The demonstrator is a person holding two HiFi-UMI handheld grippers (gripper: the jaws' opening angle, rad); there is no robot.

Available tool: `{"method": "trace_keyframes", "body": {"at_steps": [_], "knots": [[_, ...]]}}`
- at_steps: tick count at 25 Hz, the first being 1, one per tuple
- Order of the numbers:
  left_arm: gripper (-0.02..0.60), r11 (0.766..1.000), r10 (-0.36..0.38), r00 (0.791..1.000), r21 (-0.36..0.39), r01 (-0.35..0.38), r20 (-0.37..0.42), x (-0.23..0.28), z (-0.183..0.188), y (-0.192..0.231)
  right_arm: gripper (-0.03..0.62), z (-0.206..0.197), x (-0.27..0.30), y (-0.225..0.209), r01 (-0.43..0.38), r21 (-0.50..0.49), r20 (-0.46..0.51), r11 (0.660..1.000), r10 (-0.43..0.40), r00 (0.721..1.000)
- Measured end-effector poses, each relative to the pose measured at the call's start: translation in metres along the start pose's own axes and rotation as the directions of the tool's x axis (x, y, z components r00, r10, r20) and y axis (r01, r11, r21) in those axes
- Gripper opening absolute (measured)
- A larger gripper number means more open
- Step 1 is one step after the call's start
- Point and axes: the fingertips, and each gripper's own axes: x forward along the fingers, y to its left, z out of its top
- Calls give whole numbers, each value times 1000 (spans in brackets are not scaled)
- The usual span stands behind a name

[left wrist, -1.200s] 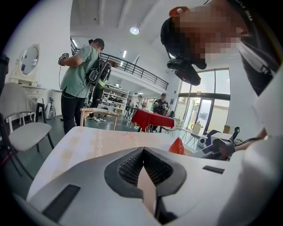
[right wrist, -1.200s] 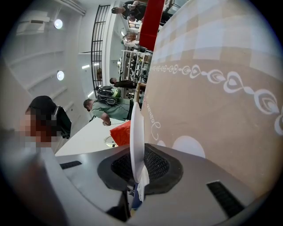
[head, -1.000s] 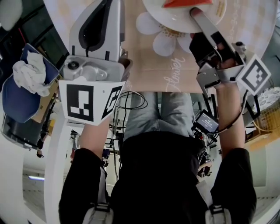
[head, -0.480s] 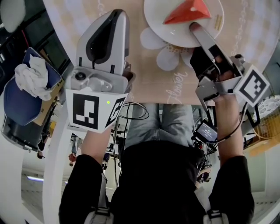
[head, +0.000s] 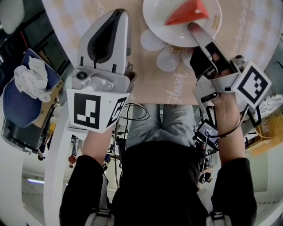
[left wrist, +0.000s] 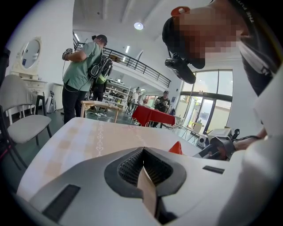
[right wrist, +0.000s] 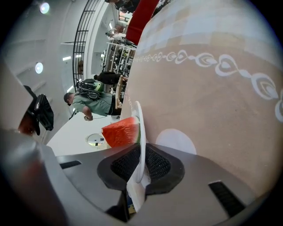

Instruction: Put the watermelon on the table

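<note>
A red wedge of watermelon [head: 185,13] lies on a white plate [head: 177,36] at the far side of the beige table [head: 146,70]. My right gripper [head: 193,27] grips the plate's near rim. Its jaws have just been opening a little, with the rim still between them. The right gripper view shows the rim [right wrist: 138,126] edge-on between the pads [right wrist: 154,162], with the watermelon [right wrist: 121,131] just beyond. Left of the plate, my left gripper [head: 116,14] hovers over the table, shut and holding nothing. The left gripper view shows the watermelon [left wrist: 176,148] as a small red tip.
A white flower print [head: 166,57] lies on the tablecloth just in front of the plate. A blue cap with a white cloth [head: 26,84] sits off the table's left edge. A chair [left wrist: 22,123] and several people stand beyond the table.
The plate and watermelon sit a little lower in the head view, so more of them shows. The right gripper has stayed on the rim and turned slightly. The left gripper has barely moved.
</note>
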Motion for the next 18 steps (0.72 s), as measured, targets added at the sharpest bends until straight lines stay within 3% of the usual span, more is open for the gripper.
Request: {"method": "trace_keyframes", "body": {"at_steps": [6, 10, 18], "knots": [[8, 1000, 3, 1000, 3, -3, 1, -1, 8, -1, 58, -1, -1, 1, 59, -59, -21, 996, -61, 998], [8, 1000, -2, 1000, 12, 2, -2, -3, 12, -2, 120, -1, -2, 5, 58, -75, -27, 996, -60, 998], [8, 1000, -13, 1000, 28, 13, -3, -9, 17, -13, 152, -4, -13, -1, 66, -88, -40, 994, -70, 997]]}}
